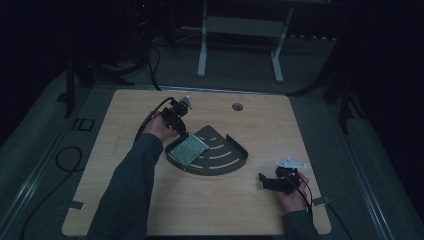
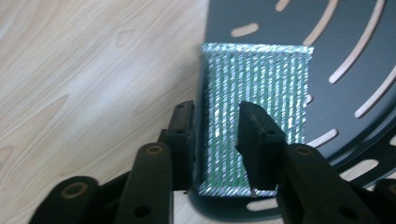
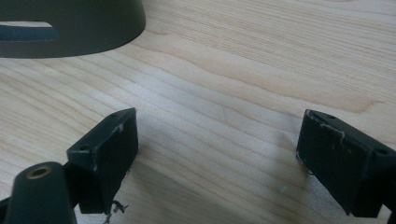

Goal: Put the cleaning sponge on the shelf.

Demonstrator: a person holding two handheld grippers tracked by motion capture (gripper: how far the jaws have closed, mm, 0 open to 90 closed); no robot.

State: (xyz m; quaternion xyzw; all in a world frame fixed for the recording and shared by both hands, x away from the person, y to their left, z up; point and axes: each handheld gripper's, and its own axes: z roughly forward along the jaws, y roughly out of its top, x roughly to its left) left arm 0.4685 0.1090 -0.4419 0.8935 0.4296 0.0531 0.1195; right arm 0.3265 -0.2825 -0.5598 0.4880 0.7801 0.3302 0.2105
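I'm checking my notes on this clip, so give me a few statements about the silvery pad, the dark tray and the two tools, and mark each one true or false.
1. The silvery pad lies in the dark slotted tray. True.
2. The left tool clamps the pad. False: its jaws stand apart over the pad's near end, not pressing it.
3. The right tool is open over bare table. True.
4. The right tool holds the tray's rim. False: nothing is between its jaws; the tray sits apart from it.
5. The tray is round. False: it is fan-shaped.
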